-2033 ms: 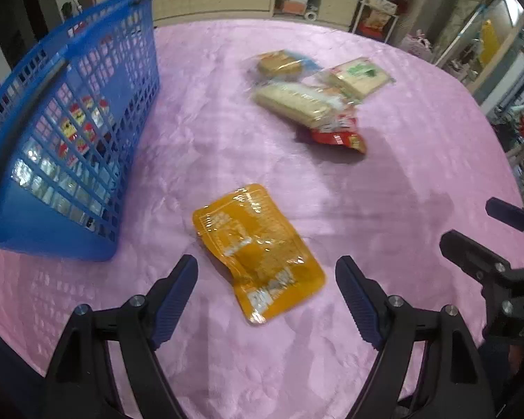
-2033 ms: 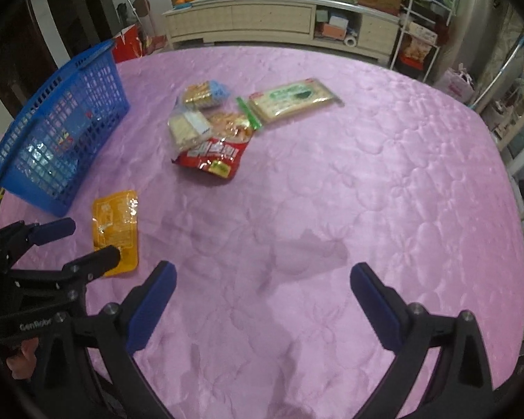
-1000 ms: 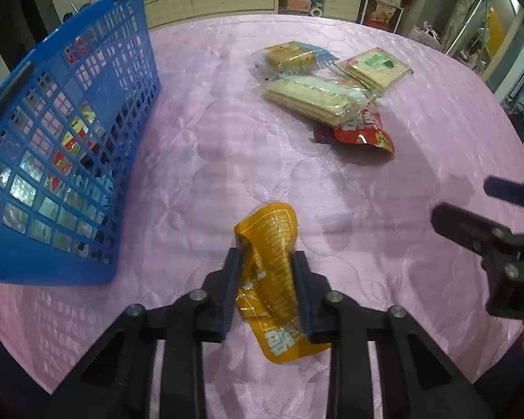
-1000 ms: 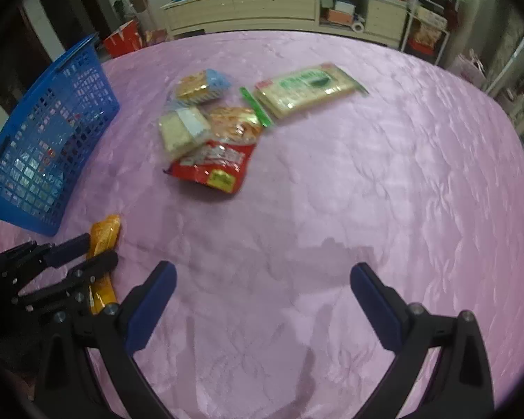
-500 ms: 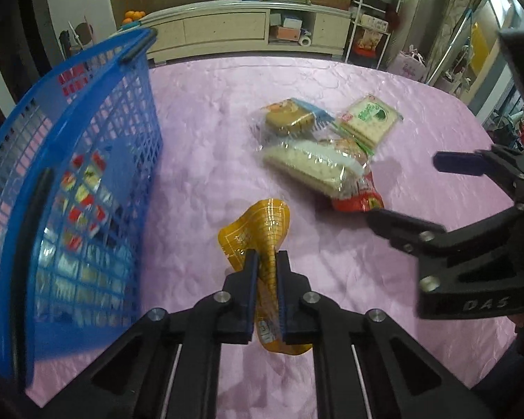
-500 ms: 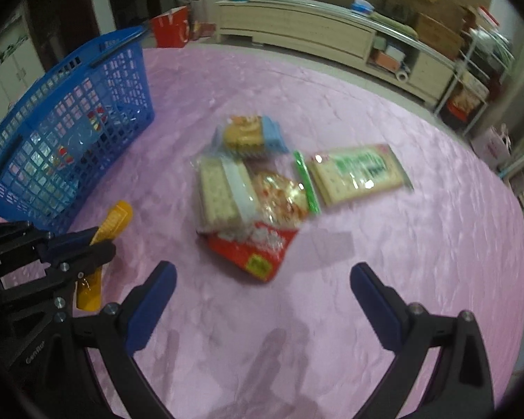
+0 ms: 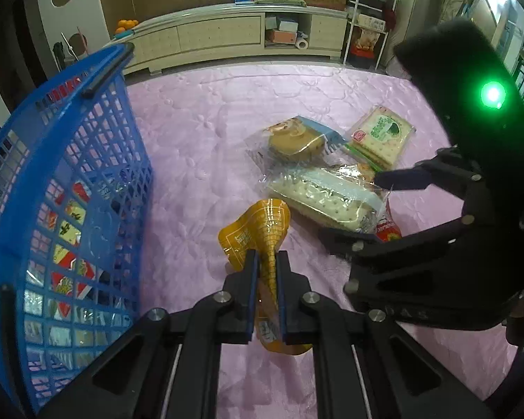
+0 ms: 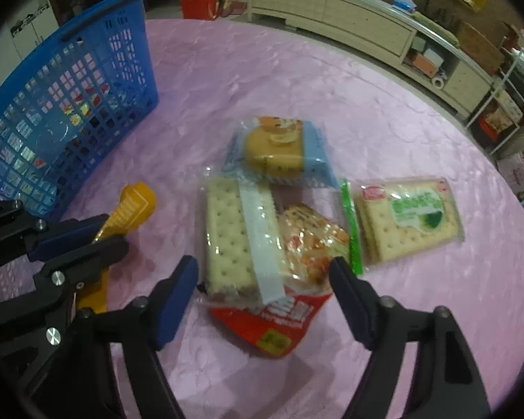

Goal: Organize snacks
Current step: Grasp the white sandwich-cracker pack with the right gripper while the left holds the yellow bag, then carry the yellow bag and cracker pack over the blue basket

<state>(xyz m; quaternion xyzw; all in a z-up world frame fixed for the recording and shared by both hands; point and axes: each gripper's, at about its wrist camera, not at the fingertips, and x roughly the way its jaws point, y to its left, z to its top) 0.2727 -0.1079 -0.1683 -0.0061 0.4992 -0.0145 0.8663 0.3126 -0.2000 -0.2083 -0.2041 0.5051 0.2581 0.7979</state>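
Observation:
My left gripper (image 7: 267, 262) is shut on an orange snack pouch (image 7: 262, 230) and holds it above the pink tablecloth, beside the blue basket (image 7: 70, 181). The pouch (image 8: 132, 206) and the left gripper (image 8: 87, 237) also show in the right wrist view. My right gripper (image 8: 262, 272) is open, its fingers either side of a clear cracker pack (image 8: 237, 234) and a red snack bag (image 8: 279, 317). Behind these lie a cake pack with blue wrapper (image 8: 279, 150) and a green-labelled cracker pack (image 8: 408, 220). The right gripper (image 7: 366, 206) shows in the left wrist view.
The blue basket (image 8: 63, 104) stands at the left with several packets inside. The round table's pink cloth (image 8: 436, 314) runs to its edge on the right. A long cream cabinet (image 7: 227, 35) and shelves stand behind the table.
My left gripper closed on the orange pouch and lifted it. My right gripper moved forward and left until its fingers bracket the cracker pack and red bag.

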